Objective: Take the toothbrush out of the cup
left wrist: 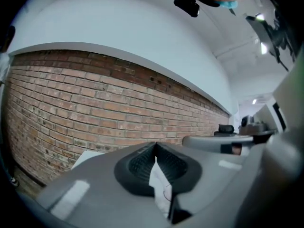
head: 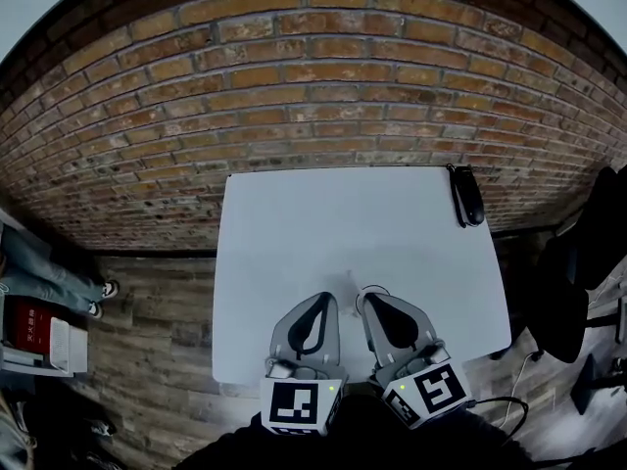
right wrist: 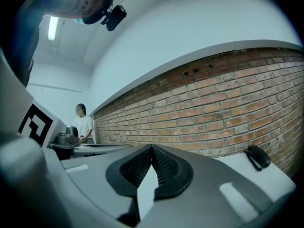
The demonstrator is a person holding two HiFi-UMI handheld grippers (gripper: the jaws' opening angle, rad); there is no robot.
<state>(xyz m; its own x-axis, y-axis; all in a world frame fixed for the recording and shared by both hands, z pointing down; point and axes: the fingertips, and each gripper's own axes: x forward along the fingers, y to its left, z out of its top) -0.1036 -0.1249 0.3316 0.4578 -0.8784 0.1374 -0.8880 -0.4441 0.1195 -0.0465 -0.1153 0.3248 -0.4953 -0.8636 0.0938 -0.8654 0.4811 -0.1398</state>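
Neither the toothbrush nor the cup is shown in any of the 3 views, so their look and place cannot be told. The 2 grippers are held side by side over the near edge of the white tabletop (head: 343,223); the jaws of the left gripper (head: 327,298) are brought together at the tips with nothing between them, and those of the right gripper (head: 367,297) likewise. Bare tabletop is left ahead up to the far edge by the brick wall (head: 294,86), a black object (head: 467,196) is laid at its far right corner, and wooden floor (head: 157,321) is seen past the left edge.
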